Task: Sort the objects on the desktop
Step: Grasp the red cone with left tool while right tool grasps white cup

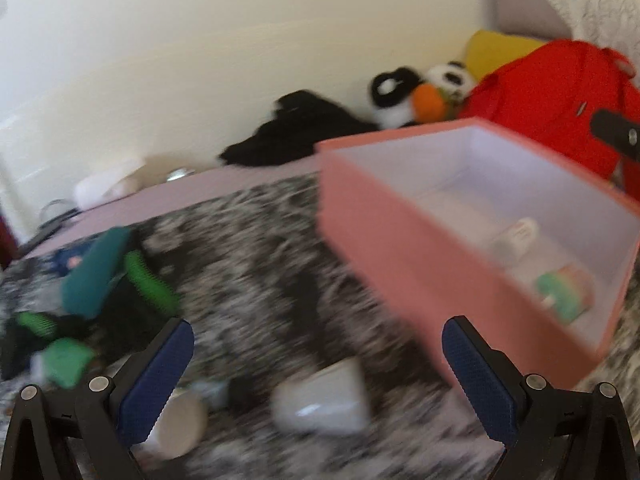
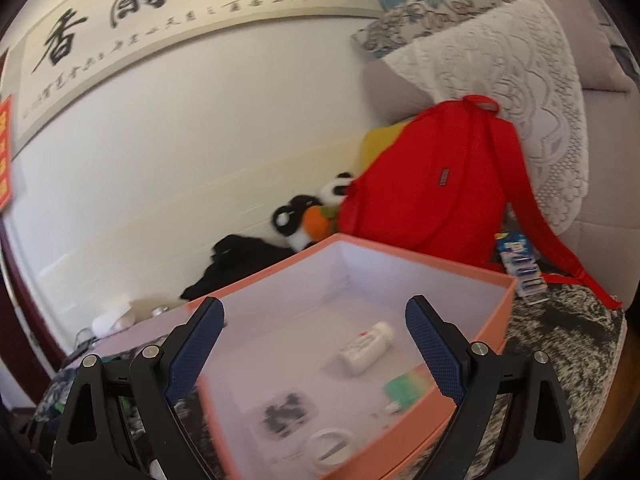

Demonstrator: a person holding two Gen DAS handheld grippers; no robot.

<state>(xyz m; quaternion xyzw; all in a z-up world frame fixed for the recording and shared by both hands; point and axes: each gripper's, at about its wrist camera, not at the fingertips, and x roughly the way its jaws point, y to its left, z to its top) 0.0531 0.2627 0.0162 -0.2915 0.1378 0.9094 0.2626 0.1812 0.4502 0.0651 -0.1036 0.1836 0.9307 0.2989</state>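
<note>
The pink box (image 2: 360, 280) sits ahead of and beneath the right gripper (image 2: 314, 344), whose fingers are spread wide and empty; a white bottle (image 2: 366, 347) lies inside between them; the left gripper (image 1: 318, 380) is likewise spread, a blurred white cup (image 1: 324, 398) lying between its fingers.

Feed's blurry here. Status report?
Left gripper open over white cup. Right gripper open, empty, above pink box. Nothing blocking.

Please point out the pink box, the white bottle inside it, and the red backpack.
pink box (image 2: 494, 328): right wrist view, its right outer wall.
white bottle (image 2: 366, 347): right wrist view, middle of its body.
red backpack (image 2: 432, 196): right wrist view, its front panel.
</note>
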